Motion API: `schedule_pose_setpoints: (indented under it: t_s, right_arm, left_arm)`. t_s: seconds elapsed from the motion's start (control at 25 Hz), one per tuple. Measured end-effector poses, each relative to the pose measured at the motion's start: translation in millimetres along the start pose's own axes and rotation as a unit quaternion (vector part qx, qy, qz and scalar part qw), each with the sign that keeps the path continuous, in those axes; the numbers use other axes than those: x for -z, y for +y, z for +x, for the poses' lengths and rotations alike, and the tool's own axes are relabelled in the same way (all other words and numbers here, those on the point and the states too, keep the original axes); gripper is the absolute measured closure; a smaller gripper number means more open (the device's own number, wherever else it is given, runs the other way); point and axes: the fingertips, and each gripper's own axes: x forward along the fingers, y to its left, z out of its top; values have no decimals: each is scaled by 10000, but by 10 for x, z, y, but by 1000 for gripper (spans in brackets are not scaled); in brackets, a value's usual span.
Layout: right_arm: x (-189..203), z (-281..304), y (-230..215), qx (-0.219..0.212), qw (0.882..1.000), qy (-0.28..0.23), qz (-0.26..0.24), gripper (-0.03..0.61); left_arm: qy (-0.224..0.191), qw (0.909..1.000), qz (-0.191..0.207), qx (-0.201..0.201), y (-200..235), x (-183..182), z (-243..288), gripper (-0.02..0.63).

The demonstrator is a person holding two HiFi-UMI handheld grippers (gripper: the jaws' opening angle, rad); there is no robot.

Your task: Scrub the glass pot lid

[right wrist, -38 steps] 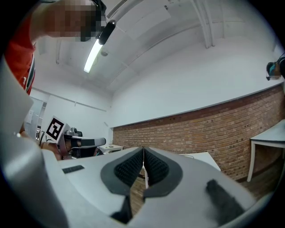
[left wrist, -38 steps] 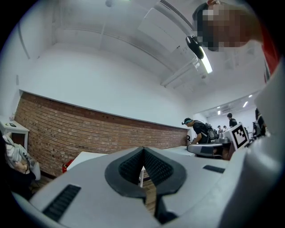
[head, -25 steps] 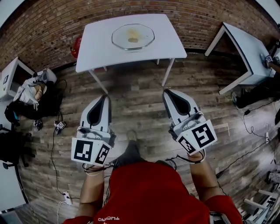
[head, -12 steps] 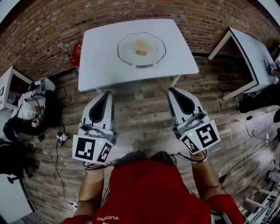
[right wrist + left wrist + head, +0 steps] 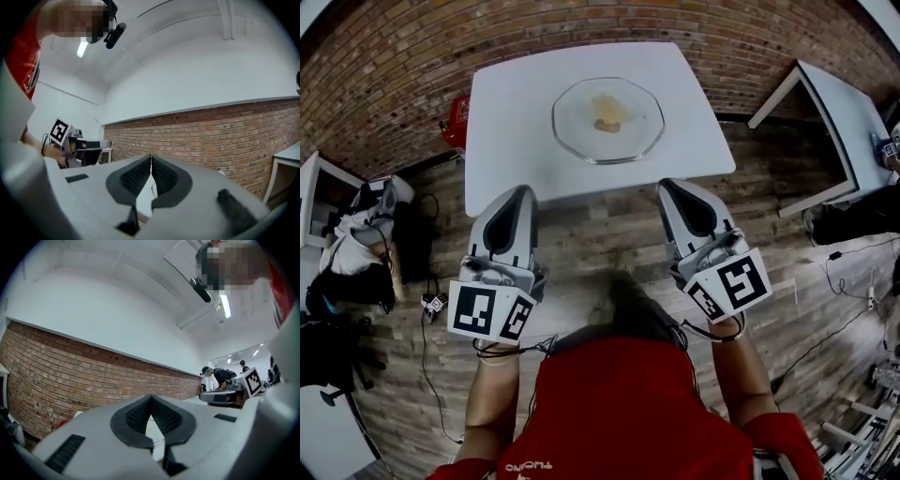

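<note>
- Lid (image 5: pixel 607 119) rests on the white counter (image 5: pixel 506 112), ahead of both claws, touching neither.
- Left claw (image 5: pixel 525 191): jaws together, empty.
- Right claw (image 5: pixel 667 186): jaws together, empty.

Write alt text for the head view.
Seen from above, a person in red holds the left gripper and right gripper, both shut and empty, over a wooden floor short of a white table. A glass pot lid lies on it untouched.

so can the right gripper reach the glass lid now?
Probably yes: the right gripper hangs just short of the table, with nothing between it and the glass lid, though its jaws are shut.
</note>
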Motion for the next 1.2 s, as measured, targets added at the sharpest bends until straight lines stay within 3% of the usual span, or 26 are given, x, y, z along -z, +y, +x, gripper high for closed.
schedule_pose_setpoints:
  t_s: [0.72,1.2]
  right_arm:
    - [186,1664,-1253,-577,9967,115,-562,548]
    - [427,2506,-1722,-904,9928,510,-606,548]
  left_arm:
    - [-70,9981,135,-602,906,136,1788,597]
    - [343,9935,257,-1056,1378,384,2457,597]
